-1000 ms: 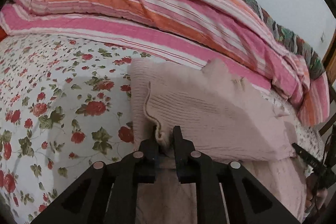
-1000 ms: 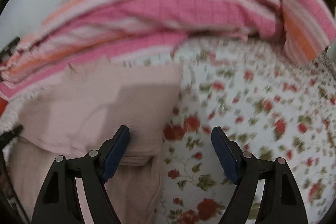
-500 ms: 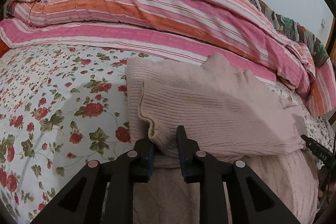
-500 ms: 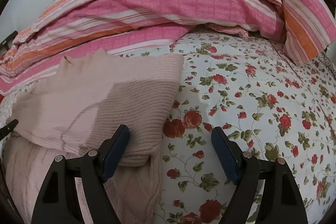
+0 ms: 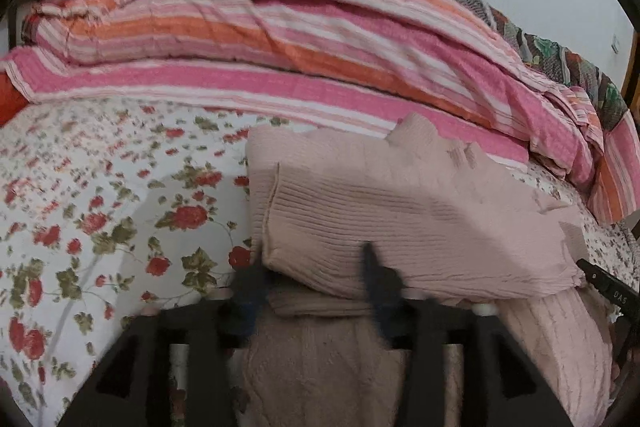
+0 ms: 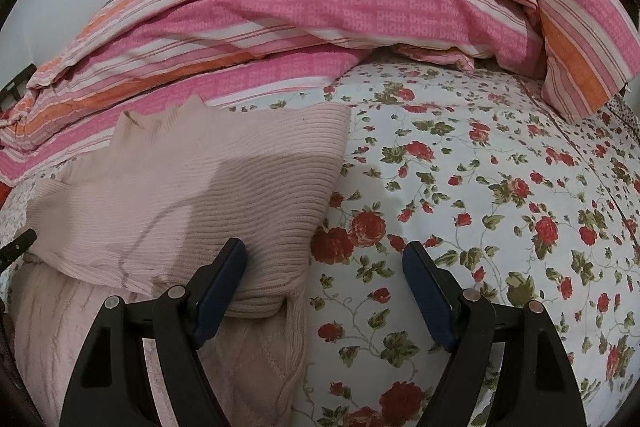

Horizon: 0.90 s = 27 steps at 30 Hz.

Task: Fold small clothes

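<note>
A folded pink sweater [image 5: 400,211] is laid on the flowered bedsheet [image 6: 500,195]. The left gripper [image 5: 312,279] has just been opened, its jaws spread beside the fold's near edge. The right gripper [image 6: 324,291] is held released, nothing clamped.

Your left tool [image 5: 316,267] has just been opening, letting go of the pink sweater [image 5: 400,211] edge, which now lies free between its jaws.

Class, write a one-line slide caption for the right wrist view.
Right gripper held open over the floral bedsheet, beside a folded pink knit sweater.
</note>
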{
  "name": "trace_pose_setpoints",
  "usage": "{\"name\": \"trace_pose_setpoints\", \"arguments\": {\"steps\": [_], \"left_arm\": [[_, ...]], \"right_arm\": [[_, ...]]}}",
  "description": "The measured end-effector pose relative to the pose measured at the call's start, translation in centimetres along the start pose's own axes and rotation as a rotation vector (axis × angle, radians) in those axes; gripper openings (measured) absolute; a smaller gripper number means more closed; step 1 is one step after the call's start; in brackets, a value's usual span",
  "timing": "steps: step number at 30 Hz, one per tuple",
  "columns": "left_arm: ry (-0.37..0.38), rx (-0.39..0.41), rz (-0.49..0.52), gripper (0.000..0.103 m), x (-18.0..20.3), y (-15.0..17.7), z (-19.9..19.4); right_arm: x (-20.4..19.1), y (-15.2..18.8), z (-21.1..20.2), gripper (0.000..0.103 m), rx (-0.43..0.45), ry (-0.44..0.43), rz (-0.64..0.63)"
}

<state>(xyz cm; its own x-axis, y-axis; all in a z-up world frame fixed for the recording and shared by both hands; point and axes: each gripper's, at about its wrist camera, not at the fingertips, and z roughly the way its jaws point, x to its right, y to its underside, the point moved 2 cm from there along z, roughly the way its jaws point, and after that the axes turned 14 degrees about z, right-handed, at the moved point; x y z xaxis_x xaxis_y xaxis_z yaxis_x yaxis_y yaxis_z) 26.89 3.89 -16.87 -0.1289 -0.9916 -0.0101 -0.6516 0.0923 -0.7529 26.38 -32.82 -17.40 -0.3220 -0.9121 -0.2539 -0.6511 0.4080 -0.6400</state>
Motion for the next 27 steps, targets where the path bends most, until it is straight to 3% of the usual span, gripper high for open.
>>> {"name": "trace_pose_setpoints", "arguments": {"steps": [7,27], "left_arm": [[0.014,-0.058,-0.077,0.069,-1.4,0.4,1.1],[0.025,-0.078,-0.077,0.068,-1.2,0.6,1.5]], "right_arm": [[-0.1,0.0,-0.1,0.079,0.005,0.002,0.0],[-0.1,0.0,-0.1,0.079,0.004,0.0,-0.003]]}}
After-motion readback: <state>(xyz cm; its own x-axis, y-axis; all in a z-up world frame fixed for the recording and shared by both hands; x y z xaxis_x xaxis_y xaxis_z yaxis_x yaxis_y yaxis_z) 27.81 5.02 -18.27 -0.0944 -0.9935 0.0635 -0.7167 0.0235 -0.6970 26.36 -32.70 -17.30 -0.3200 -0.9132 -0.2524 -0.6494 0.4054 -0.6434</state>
